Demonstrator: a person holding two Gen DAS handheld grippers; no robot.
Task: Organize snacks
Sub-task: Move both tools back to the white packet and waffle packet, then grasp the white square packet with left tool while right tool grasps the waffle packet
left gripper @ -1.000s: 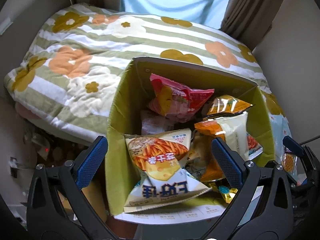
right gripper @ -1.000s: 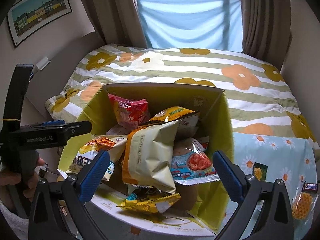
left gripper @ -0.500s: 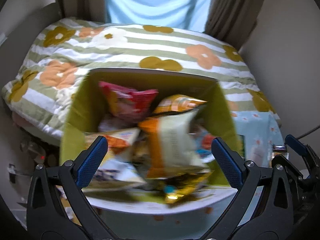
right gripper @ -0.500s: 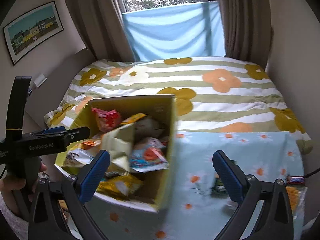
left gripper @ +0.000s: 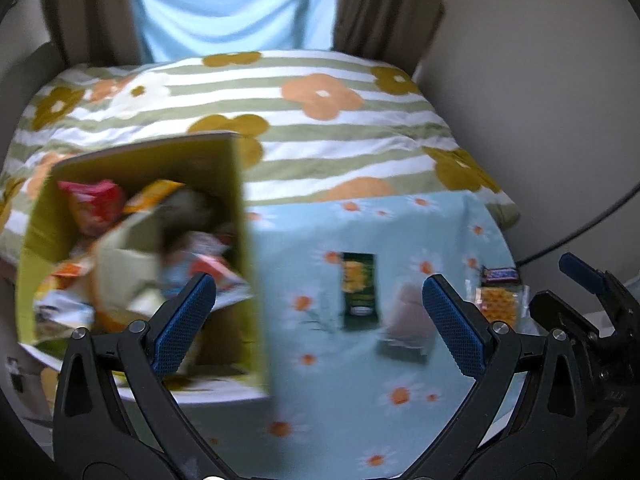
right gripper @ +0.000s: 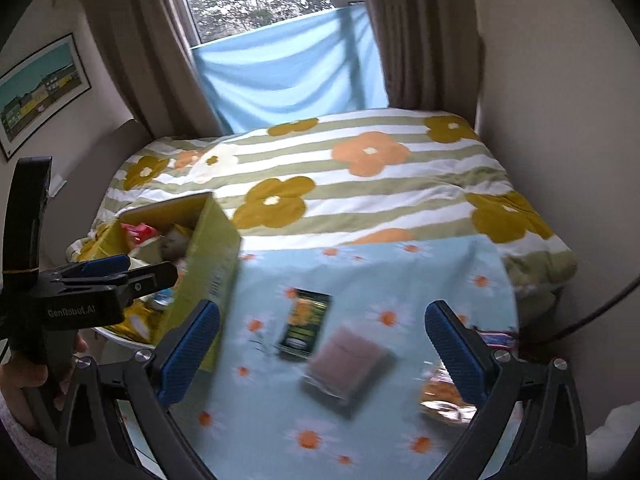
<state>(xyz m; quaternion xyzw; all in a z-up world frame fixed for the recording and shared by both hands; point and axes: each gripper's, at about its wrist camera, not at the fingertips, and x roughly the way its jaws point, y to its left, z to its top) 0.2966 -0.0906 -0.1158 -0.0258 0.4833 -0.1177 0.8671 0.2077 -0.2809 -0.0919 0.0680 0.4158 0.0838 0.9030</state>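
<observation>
While hovering over the counter [left gripper: 320, 400] with jaws gaping wide and gripping nothing, on the left gripper [left gripper: 318, 286] and the right gripper [right gripper: 324, 312] alike, looking past the green box [left gripper: 240, 240] at the loose snacks.

Stuffed already with crinkled bags, that box, at the counter's left edge.

Right of the box: a dark green packet [right gripper: 306, 324], just beside it. Further right of the box, a pinkish-brown packet [right gripper: 346, 364]. Furthest from the box, an orange snack packet [right gripper: 440, 394] and a small chocolate bar [left gripper: 500, 274] at the far edge, too blurred to read.

Now the relation that matters. Dark green packet lying flat, long axis running away from the jaws, nearly in line with the fingers and tipped a touch toward the box. Framed between the open jaws in both wrist views. In the right wrist view, sitting a little to the box side of centre, with the left gripper poised off at the box's near corner.

Probably a job for the right side, then: nearer to everything right of the box. Straight reach ahead, jaws closing across the packet's narrow width. Thin and flat on cloth, though, so likely hard to get under.
</observation>
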